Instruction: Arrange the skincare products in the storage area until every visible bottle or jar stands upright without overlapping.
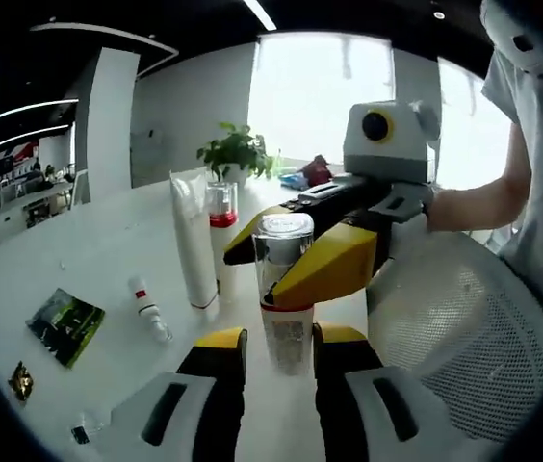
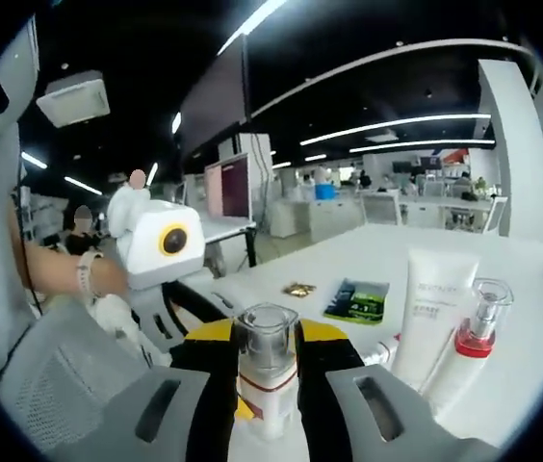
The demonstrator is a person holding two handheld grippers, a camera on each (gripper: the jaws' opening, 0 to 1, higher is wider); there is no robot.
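white table (image 1: 79, 260) carries everything; a white mesh chair back (image 1: 464, 327) sits at its near edge, and a person's sleeve and forearm (image 1: 474, 207) come in from the right of the left gripper view.

right gripper (image 1: 286, 265) reaches across the left gripper view, yellow-black jaws closed on the clear cap of the clear-capped bottle (image 1: 284, 294). in the right gripper view that bottle (image 2: 268, 380) sits upright between the same jaws, which press on its cap and neck from both sides.

left gripper (image 1: 279, 351) is low at the same bottle, its jaws flanking the bottle's base, slightly parted. cannot tell whether they actually touch it.

white tube (image 1: 193, 241) stands upright on its cap just left of the bottle. behind it a pump bottle with a red collar (image 1: 220, 217) stands upright too, close beside the tube, apart from the held bottle. a small white bottle with a red band (image 1: 148, 308) lies on its side left of the tube, not touching it.

a green-black sachet (image 1: 64, 325) lies flat farther left, a small gold wrapper (image 1: 21, 381) near the table edge. a potted plant (image 1: 236, 154) stands at the far side.
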